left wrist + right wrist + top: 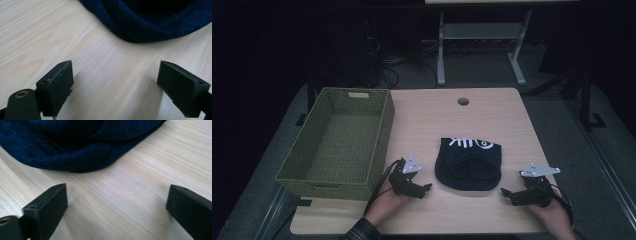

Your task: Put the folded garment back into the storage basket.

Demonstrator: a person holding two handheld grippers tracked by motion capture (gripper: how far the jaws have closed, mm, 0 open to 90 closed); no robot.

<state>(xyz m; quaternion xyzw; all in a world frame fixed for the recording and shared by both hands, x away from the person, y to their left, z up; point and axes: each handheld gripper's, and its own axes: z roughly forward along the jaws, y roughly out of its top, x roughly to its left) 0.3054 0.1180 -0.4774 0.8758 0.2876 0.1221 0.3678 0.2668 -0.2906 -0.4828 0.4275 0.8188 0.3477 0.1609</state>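
A dark navy knit hat [468, 163] with a white pattern on its far side lies in the middle of the wooden table [492, 115]. My left gripper [426, 189] rests on the table just left of the hat, jaws wide open and empty. In the left gripper view the hat's rolled edge [147, 27] lies a short way beyond the gripper [116, 86]. My right gripper [506, 194] sits to the hat's right, also open and empty. The right gripper view has the hat's knit edge [72, 152] close ahead of the gripper [117, 207].
A green woven basket [339, 142], empty, stands at the table's left side. A round cable hole [463, 101] is in the tabletop at the back. A white table frame [482, 40] stands on the floor behind.
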